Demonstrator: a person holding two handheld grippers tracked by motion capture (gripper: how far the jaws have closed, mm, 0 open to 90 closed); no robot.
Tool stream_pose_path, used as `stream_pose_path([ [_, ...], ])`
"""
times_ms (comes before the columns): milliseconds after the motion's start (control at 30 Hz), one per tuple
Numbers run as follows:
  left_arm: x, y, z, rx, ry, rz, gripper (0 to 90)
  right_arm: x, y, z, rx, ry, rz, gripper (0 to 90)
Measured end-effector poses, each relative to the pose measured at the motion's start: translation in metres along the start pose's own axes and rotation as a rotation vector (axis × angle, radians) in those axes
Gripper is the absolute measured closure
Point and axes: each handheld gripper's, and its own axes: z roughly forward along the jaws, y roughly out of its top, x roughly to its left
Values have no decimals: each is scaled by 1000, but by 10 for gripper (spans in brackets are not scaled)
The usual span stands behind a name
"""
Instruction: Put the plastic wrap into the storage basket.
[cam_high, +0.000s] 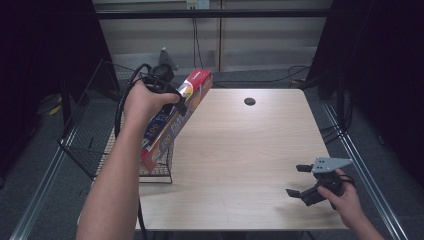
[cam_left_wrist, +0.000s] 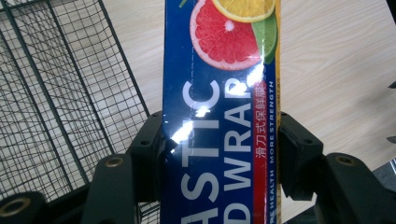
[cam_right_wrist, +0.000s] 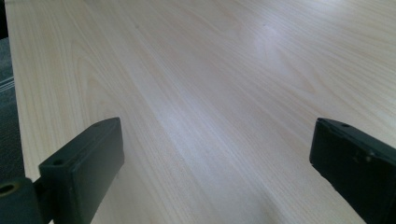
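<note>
Left fingers (cam_left_wrist: 144, 149) clamped on plastic wrap box (cam_left_wrist: 219, 116), lettering legible close-up; right fingers (cam_right_wrist: 79, 172) apart.

glossy wrap box (cam_left_wrist: 219, 116), wire basket (cam_left_wrist: 56, 93), wood table (cam_right_wrist: 210, 70)

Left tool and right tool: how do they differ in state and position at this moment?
The left tool is shut on the plastic wrap box, its jaws pressing both sides; the right tool stands open with nothing between its jaws. The left tool is raised over the wire basket at the table's left edge, while the right tool sits low near the table's right front corner. Both are black, two-jawed and hand-held.
</note>
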Motion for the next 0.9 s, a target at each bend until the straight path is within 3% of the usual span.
stream_pose_path([
  [833,21,-6,-18,-18,34,-56,441,0,0,0,4,5,4,28],
  [900,22,-7,-20,-28,36,-78,441,0,0,0,0,0,2,28],
])
